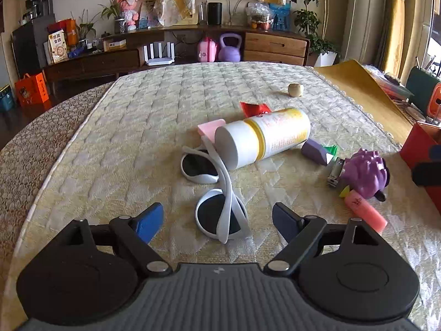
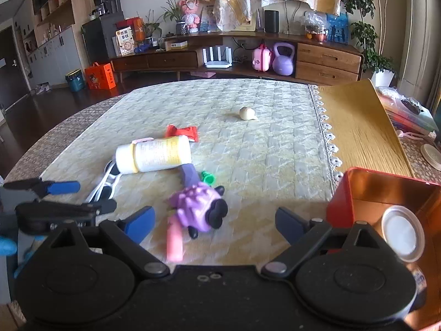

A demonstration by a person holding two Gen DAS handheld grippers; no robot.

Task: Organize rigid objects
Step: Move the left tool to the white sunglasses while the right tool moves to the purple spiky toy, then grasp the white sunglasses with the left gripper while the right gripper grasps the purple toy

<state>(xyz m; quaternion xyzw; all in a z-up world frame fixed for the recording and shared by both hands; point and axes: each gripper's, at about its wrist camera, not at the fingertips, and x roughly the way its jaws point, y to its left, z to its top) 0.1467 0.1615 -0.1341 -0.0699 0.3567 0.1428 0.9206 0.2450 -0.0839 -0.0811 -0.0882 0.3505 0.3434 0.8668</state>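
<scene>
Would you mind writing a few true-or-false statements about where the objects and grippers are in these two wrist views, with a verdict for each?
1. The white and yellow bottle lies on its side on the quilted mat. True.
2. The left gripper is shut on the white sunglasses. False: its jaws are open, with the sunglasses lying between them on the mat.
3. The red tin box already holds a white-lidded container. True.
4. The purple spiky toy is held by the right gripper. False: it rests on the mat ahead of the open jaws.
5. The small cream-coloured ball touches the bottle. False: it sits apart, farther back on the mat.
</scene>
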